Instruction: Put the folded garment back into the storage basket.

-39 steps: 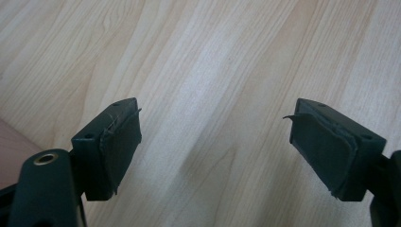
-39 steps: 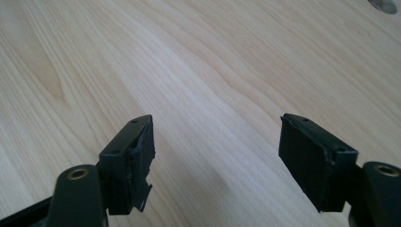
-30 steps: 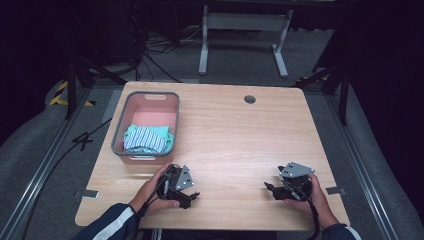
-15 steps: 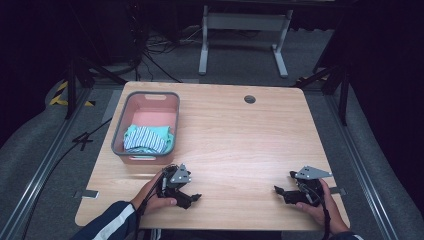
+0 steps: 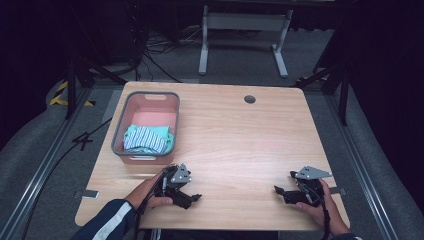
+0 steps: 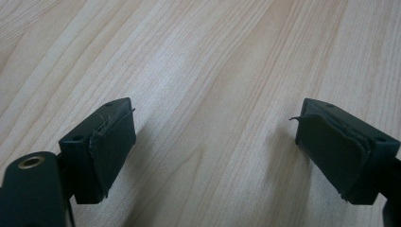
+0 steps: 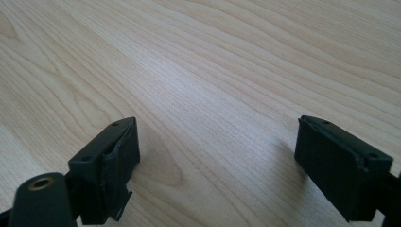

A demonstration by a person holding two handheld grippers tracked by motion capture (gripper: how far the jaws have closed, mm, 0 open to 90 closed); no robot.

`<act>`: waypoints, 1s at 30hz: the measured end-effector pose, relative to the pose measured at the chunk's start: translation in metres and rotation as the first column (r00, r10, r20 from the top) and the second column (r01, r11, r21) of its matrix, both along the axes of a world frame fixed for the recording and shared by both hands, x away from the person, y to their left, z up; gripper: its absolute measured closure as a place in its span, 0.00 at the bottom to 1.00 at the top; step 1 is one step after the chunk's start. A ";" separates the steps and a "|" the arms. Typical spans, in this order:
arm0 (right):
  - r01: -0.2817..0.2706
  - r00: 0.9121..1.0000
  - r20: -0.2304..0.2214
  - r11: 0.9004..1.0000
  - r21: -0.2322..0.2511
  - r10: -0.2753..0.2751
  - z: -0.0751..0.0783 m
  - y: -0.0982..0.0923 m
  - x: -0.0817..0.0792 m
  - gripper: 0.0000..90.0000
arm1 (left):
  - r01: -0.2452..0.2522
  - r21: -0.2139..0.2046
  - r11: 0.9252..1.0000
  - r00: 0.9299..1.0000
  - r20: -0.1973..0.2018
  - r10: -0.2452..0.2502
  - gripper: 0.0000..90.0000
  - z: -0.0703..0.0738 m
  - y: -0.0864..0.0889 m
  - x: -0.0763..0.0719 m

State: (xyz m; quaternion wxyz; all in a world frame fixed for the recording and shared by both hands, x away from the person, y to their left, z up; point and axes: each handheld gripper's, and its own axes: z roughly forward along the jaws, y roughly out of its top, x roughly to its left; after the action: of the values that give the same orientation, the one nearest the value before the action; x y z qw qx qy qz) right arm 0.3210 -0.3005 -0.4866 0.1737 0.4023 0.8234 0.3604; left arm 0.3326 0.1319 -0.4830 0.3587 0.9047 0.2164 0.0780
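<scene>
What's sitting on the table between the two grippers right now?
Nothing: in the high view, only bare wooden table lies between the left gripper and the right gripper.

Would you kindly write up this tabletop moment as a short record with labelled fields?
surface: wooden table, with a small round hole near its far edge
container: pink bin on the table's left side
contents: folded striped cloth lying at the bin's near end
left hand-held gripper: near edge of table, in front of the bin, jaws open over bare wood
right hand-held gripper: near right corner, jaws have just been opening, nothing between them
contact with cloth: none
</scene>
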 end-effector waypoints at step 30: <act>0.000 1.000 -0.001 1.000 0.001 0.000 0.000 0.000 0.000 0.17 | -0.012 0.001 1.000 1.000 -0.001 0.012 0.13 0.000 0.000 0.000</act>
State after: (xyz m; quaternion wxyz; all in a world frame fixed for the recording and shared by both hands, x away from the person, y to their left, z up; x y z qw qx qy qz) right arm 0.3211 -0.3005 -0.4866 0.1730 0.4025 0.8234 0.3605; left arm 0.3327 0.1315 -0.4832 0.3577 0.9035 0.2221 0.0798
